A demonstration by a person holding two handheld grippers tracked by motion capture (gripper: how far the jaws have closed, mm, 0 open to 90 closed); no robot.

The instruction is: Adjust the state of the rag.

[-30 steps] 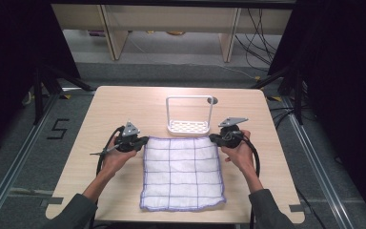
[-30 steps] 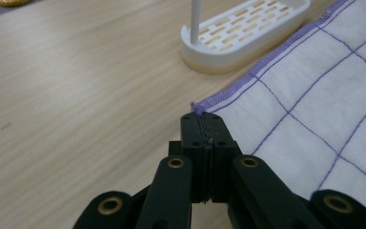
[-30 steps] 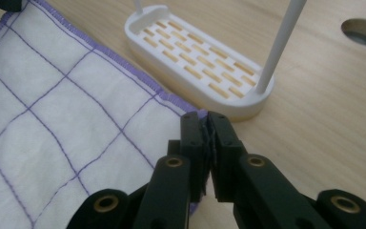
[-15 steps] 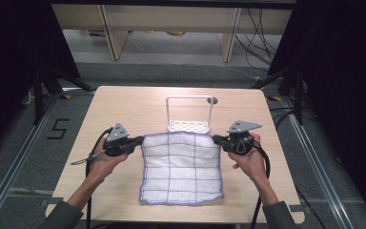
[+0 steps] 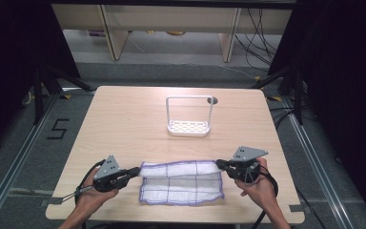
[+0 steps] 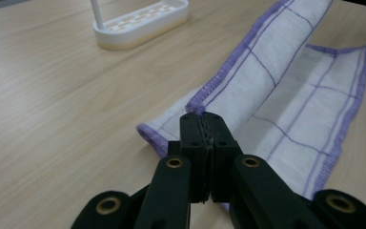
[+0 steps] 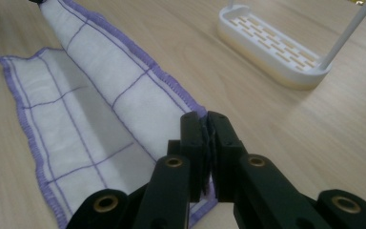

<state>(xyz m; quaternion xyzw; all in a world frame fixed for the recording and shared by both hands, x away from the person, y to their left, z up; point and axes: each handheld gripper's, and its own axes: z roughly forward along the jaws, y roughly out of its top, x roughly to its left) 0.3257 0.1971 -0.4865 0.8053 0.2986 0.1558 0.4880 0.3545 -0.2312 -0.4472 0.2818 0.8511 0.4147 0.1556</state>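
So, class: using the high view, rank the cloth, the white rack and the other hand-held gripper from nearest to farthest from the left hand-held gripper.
1. Cloth: clamped in the left hand-held gripper, stretching to its right.
2. Right hand-held gripper: at the cloth's opposite end.
3. White rack: farther back, mid-table.

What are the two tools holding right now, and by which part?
Both hold the cloth: the left tool pinches one far corner, the right tool the other.

- We lose the rack's (image 6: 140, 21) handle at the left gripper view's top edge.
- We cannot see the cloth (image 7: 100, 95) corner pinched between the jaws.
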